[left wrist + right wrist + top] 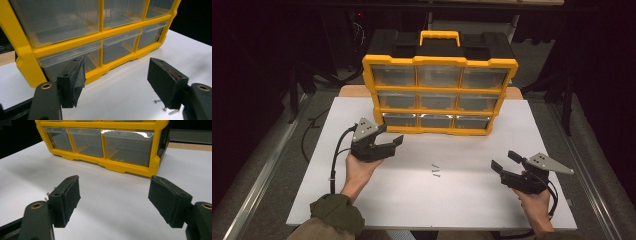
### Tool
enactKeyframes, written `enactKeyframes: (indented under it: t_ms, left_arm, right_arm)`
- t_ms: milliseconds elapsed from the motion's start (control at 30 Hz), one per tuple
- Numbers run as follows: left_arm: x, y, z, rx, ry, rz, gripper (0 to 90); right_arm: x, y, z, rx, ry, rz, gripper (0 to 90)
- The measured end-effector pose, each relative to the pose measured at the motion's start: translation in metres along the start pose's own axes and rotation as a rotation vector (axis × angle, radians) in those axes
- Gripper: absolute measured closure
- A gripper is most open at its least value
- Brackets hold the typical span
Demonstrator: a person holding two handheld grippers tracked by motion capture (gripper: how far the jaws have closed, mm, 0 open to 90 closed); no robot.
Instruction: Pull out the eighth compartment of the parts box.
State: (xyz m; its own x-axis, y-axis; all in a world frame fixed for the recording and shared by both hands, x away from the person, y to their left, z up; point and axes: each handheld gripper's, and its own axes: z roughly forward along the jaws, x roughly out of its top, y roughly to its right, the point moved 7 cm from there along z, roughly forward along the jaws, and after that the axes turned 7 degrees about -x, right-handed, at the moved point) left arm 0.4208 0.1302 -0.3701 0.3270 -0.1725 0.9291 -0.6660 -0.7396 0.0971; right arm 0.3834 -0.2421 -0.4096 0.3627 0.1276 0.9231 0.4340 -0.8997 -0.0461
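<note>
A yellow organizer [439, 95] with clear drawers, a black top and a yellow handle stands upright at the back of the white board [412, 195]. My left gripper [392, 135] is open and empty. It hovers just in front of the organizer's lower left corner [22, 50], its jaws pointing at the bottom left drawer [67, 58]. My right gripper [503, 160] is also open and empty. It is held low at the front right, aimed at the organizer's bottom row [125, 145]. Three small screws [435, 171] lie loose on the board between the grippers.
The board rests on a table with metal rails along both sides. Cables trail from each gripper over the board's edges. The screws [165, 108] lie beside the left gripper's right jaw and behind the right gripper's left jaw [50, 191]. Surroundings are dark.
</note>
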Motion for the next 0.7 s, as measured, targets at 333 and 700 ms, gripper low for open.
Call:
enactKeyframes:
  t_ms: [333, 700]
  left_arm:
    - [0.009, 0.002, 0.008, -0.007, 0.000, 0.019, 31.1]
    - [0.015, 0.003, 0.016, -0.008, -0.001, 0.027, 31.0]
  right_arm:
    - [-0.001, 0.001, -0.002, 0.009, 0.002, -0.004, 27.1]
    - [-0.001, 0.000, -0.002, 0.009, 0.001, -0.008, 27.1]
